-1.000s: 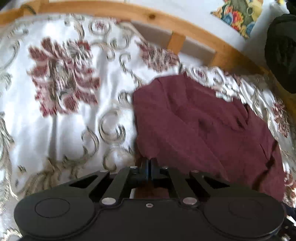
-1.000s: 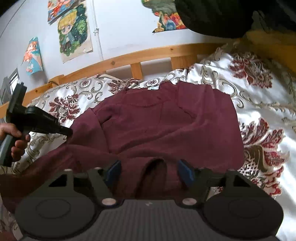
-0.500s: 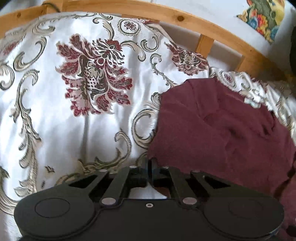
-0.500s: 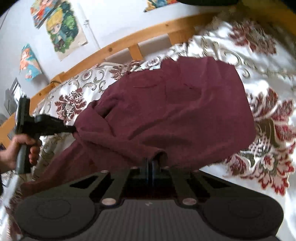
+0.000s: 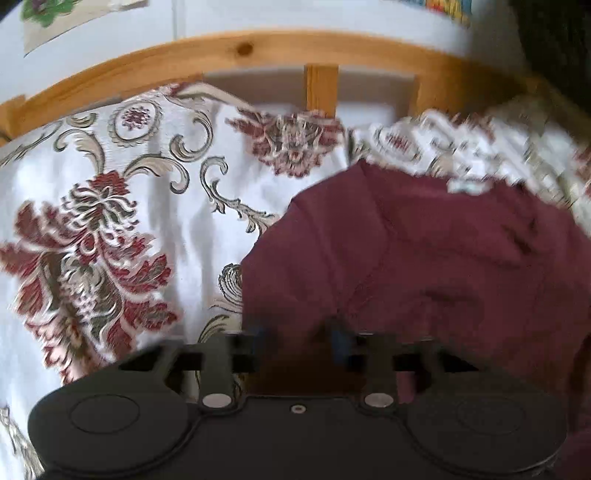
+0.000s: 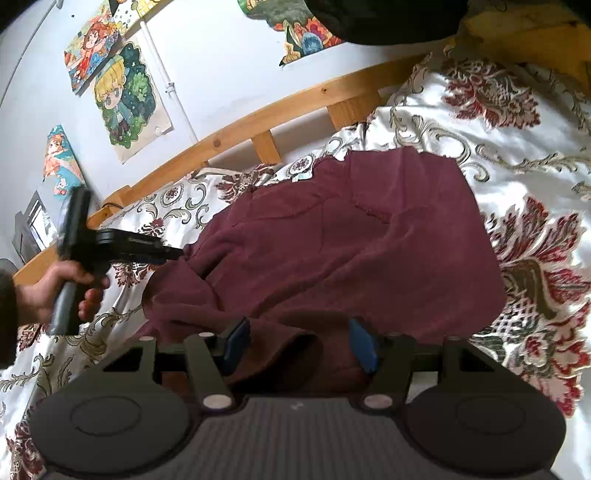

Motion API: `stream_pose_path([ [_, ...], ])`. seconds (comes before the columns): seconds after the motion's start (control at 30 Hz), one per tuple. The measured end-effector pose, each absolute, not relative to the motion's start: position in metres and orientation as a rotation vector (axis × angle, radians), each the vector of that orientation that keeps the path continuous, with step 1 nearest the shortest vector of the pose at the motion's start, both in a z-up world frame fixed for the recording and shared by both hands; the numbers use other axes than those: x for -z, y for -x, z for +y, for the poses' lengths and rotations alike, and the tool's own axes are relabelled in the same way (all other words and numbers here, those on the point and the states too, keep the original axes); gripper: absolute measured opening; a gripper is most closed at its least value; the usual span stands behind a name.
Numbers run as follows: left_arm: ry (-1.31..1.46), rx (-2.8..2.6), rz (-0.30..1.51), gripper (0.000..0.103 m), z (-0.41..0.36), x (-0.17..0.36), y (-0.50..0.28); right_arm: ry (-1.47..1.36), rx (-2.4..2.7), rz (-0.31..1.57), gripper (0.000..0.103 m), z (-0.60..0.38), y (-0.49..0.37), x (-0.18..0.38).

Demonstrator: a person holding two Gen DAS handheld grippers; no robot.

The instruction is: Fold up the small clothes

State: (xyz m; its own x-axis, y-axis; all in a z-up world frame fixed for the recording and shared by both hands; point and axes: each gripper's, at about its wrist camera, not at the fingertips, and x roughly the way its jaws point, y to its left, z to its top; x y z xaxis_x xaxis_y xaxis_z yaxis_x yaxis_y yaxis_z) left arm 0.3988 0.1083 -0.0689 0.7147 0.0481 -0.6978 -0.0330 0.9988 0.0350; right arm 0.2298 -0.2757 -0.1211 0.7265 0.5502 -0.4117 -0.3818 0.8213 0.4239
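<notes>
A maroon garment [image 6: 332, 240] lies partly folded on a bed covered by a white satin bedspread [image 6: 517, 122] patterned with dark red flowers and beige scrolls; its far edge, where a pale label shows, points toward the wooden bed rail [image 6: 295, 107], and its near edge is bunched into rounded folds. In the right wrist view the right gripper [image 6: 299, 343] stands released, its blue-padded fingers [image 6: 236, 339] spread wide on either side of a raised fold of cloth, with neither pad visibly pressing it. In the same view the left gripper [image 6: 177, 254], held by the person's left hand [image 6: 62, 291], reaches in from the left so that its tip meets the garment's left edge, where the fabric is gathered. The left wrist view is motion-blurred; there the left gripper [image 5: 299, 336] shows its fingers parted, with the maroon garment [image 5: 424, 266] between and beyond them, so it appears released, though contact with the cloth cannot be judged. Cartoon posters [image 6: 125, 96] hang on the pale wall above the rail, and a dark object [image 6: 388, 18] fills the upper edge of the right wrist view.
</notes>
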Motion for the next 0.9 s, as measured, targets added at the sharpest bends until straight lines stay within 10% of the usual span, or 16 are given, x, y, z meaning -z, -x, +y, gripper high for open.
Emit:
stream_pose_path([
  [0.1,-0.01,-0.092,0.761,0.005,0.105,0.079,-0.411,-0.292,-0.521,0.528,0.011,-0.272,-0.226,0.122],
  [0.4,0.056,-0.183,0.694,0.018,0.104,0.081,-0.41,-0.389,-0.43,0.585,0.009,-0.288,-0.235,0.129],
  [0.57,0.179,-0.19,0.613,0.055,0.115,0.064,-0.367,-0.409,-0.435,0.544,0.051,-0.292,-0.235,0.124],
  [0.67,0.246,-0.177,0.598,0.07,0.119,0.058,-0.326,-0.385,-0.439,0.533,0.057,-0.289,-0.233,0.122],
  [0.9,0.406,-0.025,0.76,0.064,0.114,0.08,-0.285,-0.282,-0.413,0.46,0.086,-0.287,-0.229,0.109],
])
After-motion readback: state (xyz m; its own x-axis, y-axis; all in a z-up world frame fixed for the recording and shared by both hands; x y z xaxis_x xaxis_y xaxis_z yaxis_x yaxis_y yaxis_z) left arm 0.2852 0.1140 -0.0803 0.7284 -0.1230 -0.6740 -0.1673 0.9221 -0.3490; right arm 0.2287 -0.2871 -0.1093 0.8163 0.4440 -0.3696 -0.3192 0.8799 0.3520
